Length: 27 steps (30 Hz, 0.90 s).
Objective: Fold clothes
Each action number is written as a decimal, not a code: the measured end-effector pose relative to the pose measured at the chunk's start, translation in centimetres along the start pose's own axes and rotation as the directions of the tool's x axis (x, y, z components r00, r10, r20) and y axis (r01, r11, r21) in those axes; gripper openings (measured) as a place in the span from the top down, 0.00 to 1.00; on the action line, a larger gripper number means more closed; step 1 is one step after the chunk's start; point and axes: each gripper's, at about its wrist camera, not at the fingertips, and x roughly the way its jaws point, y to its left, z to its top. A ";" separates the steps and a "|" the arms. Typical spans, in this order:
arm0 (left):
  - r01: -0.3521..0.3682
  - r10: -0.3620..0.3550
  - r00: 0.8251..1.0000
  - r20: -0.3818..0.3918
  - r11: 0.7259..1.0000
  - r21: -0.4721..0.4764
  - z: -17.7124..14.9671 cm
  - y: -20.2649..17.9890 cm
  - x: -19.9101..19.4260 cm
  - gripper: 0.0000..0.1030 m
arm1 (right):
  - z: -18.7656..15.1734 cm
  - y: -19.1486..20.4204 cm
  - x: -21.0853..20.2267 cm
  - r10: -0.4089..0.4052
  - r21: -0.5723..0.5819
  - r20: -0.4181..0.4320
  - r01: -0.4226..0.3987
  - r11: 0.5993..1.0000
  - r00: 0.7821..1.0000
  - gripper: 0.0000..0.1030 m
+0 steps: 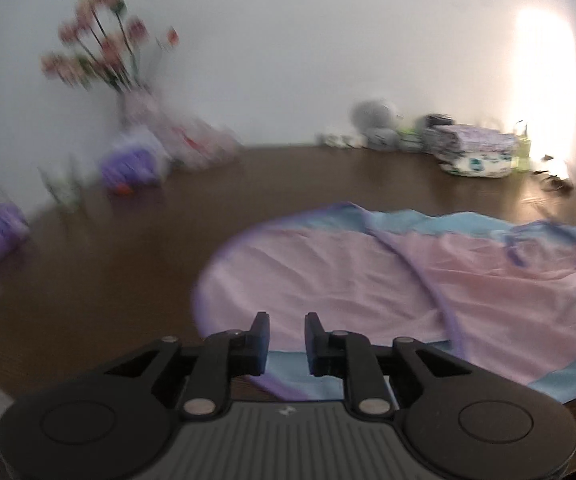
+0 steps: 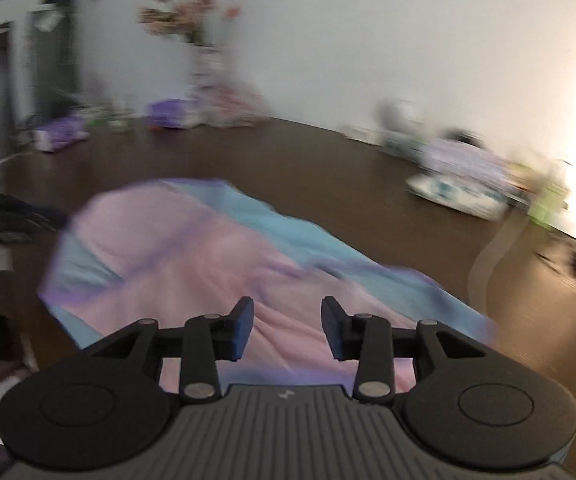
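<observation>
I am looking along my left gripper (image 1: 287, 332) first; its fingers are standing a narrow gap apart with nothing between them, hovering over the near hem of the garment (image 1: 368, 280); my right gripper (image 2: 288, 320) is showing a wider gap, also empty, with the cloth lying below and beyond it. The garment is lying spread on the dark wooden table (image 1: 108, 280), pink in the middle with blue panels and purple trim (image 1: 444, 300) running along the edges; it is creasing in fine ripples, so I am judging it thin, light and limp, likely to slide on the polished wood and sag when lifted. I am thinking the trimmed hem or a corner is the best place to pinch, since the binding looks firmer. Farther off, a stack of folded clothes (image 1: 476, 152) is sitting near the wall; blurred flowers (image 1: 96, 48) are standing at the far left.
</observation>
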 end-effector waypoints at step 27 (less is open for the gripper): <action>0.197 -0.198 0.978 0.059 0.980 0.018 -3.0 -1.2 1.7 0.81 | 11.2 5.8 21.0 -0.091 -0.024 -0.087 0.090 0.996 0.992 0.99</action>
